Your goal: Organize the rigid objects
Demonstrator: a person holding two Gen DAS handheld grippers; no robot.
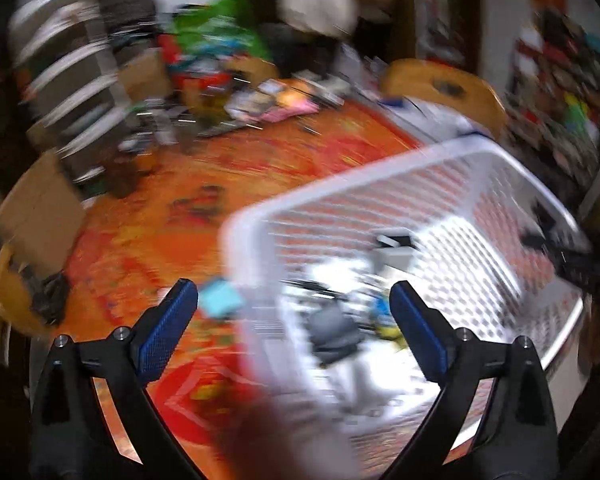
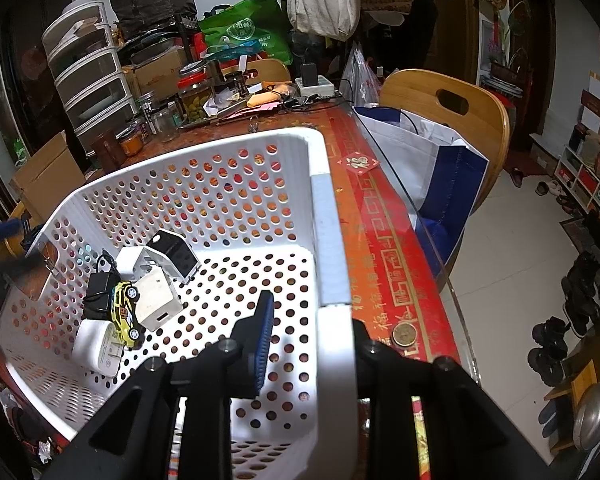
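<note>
A white perforated basket stands on the red-patterned table. My right gripper is shut on its near right wall, one blue pad inside and the other finger outside. Inside lie a yellow toy car, white charger blocks, a black-and-white cube and a black adapter. In the blurred left wrist view my left gripper stands wide open over the near left corner of the basket, holding nothing. A light blue item lies on the table beside that corner.
Glass jars, a drawer tower and bags crowd the table's far end. A cardboard box sits at the left. A wooden chair with a blue-and-white bag stands to the right. A coin lies near the table edge.
</note>
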